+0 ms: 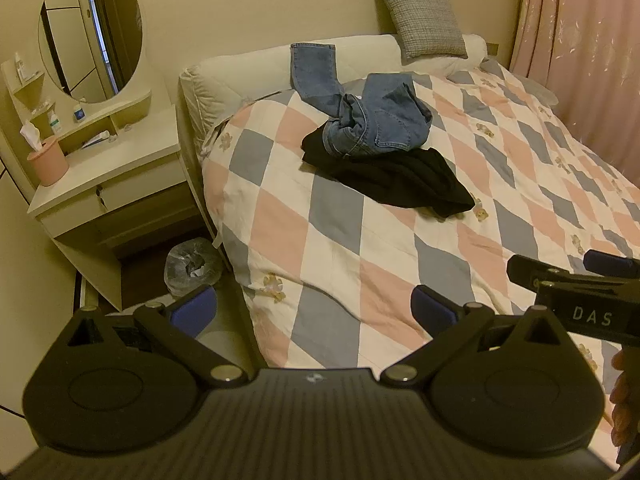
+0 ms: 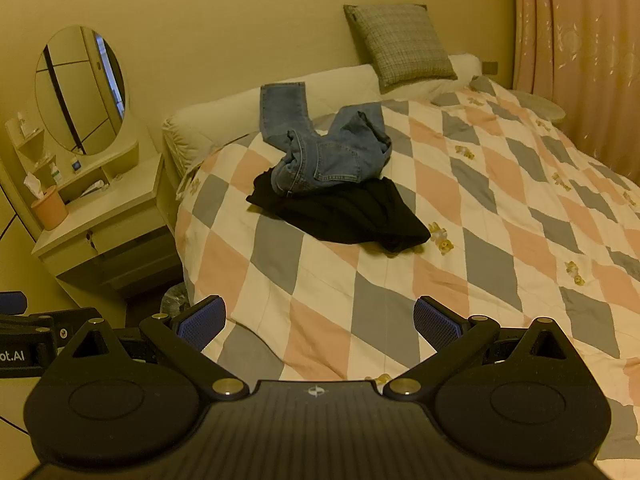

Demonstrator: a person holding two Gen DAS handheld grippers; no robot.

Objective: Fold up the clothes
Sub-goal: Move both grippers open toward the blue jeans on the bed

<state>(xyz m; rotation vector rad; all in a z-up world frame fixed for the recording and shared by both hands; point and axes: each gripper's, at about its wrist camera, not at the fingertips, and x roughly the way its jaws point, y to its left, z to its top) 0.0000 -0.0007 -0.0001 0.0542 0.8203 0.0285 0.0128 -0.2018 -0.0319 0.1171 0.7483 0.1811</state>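
left gripper (image 1: 314, 308): fingers spread wide, blue pads (image 1: 434, 308) far apart, nothing between them; held over the near-left corner of the bed, well short of the clothes
right gripper (image 2: 318, 322): fingers also wide apart, empty; held over the near edge of the quilt, just beside the left unit, whose body shows at the left edge of the right wrist view
hand (image 1: 624, 396): partly visible at the right edge of the left wrist view, below the right gripper body marked "DAS"
jeans (image 1: 372, 118): blue denim, crumpled in a heap mid-bed toward the headboard; one leg stretches up and lies over the white bolster (image 1: 248, 64); heap rests on top of the black garment
black garment (image 1: 400, 180): bunched and unfolded, flat on the quilt, partly under the jeans, its free end spreading toward the near-right
quilt (image 1: 332, 240): pink, grey and white diamond check with small bear prints, covers the whole bed; clothes well apart from both grippers
cushion (image 1: 422, 16): grey check, leaning upright against the wall behind the bolster
curtain (image 1: 580, 40): pink, along the far right side of the bed
dresser (image 1: 108, 172): cream, left of the bed, oval mirror (image 1: 91, 30) on top, small bottles on its shelves
tissue holder (image 1: 47, 160): pink cylinder on the dresser top, tissue sticking out
bin (image 1: 192, 266): on the floor between dresser and bed, clear liner, crumpled contents I can't identify
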